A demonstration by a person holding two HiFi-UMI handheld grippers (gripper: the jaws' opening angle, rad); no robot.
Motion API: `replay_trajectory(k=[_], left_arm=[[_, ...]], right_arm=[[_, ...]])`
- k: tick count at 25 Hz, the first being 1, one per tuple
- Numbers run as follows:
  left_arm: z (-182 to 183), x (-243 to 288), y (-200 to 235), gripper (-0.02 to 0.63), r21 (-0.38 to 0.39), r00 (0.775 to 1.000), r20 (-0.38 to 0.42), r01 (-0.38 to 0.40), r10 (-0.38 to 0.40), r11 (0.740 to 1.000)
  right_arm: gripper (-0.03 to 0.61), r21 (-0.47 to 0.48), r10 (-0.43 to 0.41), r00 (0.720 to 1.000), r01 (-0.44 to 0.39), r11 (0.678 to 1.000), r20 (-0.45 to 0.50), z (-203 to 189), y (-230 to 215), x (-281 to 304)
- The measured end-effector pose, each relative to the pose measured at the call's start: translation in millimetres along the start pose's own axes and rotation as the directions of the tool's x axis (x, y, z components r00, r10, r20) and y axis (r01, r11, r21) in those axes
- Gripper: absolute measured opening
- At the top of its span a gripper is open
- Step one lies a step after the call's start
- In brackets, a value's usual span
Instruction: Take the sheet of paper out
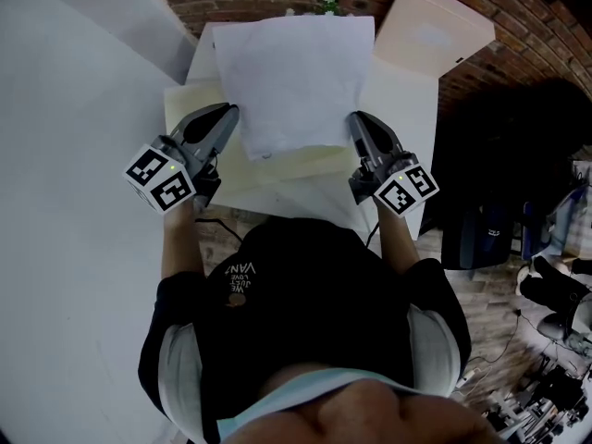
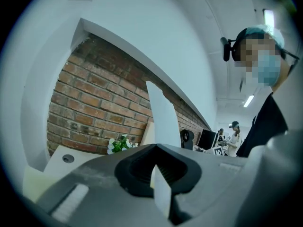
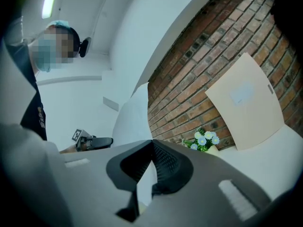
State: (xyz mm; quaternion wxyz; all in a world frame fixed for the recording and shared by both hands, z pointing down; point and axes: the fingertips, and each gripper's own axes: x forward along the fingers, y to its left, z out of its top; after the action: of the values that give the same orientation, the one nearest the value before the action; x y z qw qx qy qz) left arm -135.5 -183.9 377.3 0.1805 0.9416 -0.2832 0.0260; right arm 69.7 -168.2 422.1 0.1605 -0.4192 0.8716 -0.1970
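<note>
Left gripper (image 1: 231,118), a grey two-jaw tool in the person's left hand, is clamped tight on the left edge of the white sheet of paper (image 1: 296,77); in the left gripper view (image 2: 158,170) its black ribbed pads (image 2: 137,170) close on the sheet (image 2: 163,119), which passes edge-on through them and rises above the jaws. The right gripper (image 1: 356,126), of the same grey build, pinches the opposite edge low down; in the right gripper view (image 3: 150,162) one ribbed pad (image 3: 164,164) presses against the sheet (image 3: 132,122), which curves up from the jaws. Held between the two tools, the paper stands lifted and slightly bowed, its lower edge nearest the person, its upper edge towards the wall; it is creased near the bottom. Beneath that lower edge lies a flat pale yellow folder (image 1: 277,166) on the white table (image 1: 407,109); whether the sheet's bottom edge touches the folder cannot be told. At the far edge of the table a small bunch of white and blue flowers (image 3: 203,138) sits against the red brick wall (image 3: 213,56); beside it, on the right, a beige cardboard panel (image 1: 435,30) leans tilted against the bricks.
</note>
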Motion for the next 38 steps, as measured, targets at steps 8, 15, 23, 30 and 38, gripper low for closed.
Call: replay_trajectory(k=[8, 15, 23, 30, 38], left_arm=[[-10, 17, 4, 0.002, -0.037, 1.0, -0.011, 0.009, -0.01, 0.999], [-22, 27, 1, 0.002, -0.06, 0.999, -0.026, 0.04, -0.041, 0.997], [-30, 42, -10, 0.002, -0.08, 0.995, -0.045, 0.084, -0.088, 0.993], [-46, 54, -20, 0.002, -0.113, 0.992, -0.063, 0.102, -0.11, 0.988], [-65, 67, -28, 0.002, -0.155, 0.985, -0.095, 0.126, -0.141, 0.98]], right_arm=[[0.0, -0.006, -0.07, 0.998, 0.07, 0.998, -0.001, -1, -2, -18], [0.0, -0.009, -0.117, 0.993, 0.117, 0.993, 0.008, -1, -2, -35], [0.0, 0.002, -0.188, 0.982, 0.188, 0.982, 0.012, -4, -6, -57], [0.0, 0.003, -0.248, 0.969, 0.248, 0.969, 0.019, -3, -12, -75], [0.0, 0.019, -0.316, 0.949, 0.316, 0.948, -0.004, -16, -23, -97]])
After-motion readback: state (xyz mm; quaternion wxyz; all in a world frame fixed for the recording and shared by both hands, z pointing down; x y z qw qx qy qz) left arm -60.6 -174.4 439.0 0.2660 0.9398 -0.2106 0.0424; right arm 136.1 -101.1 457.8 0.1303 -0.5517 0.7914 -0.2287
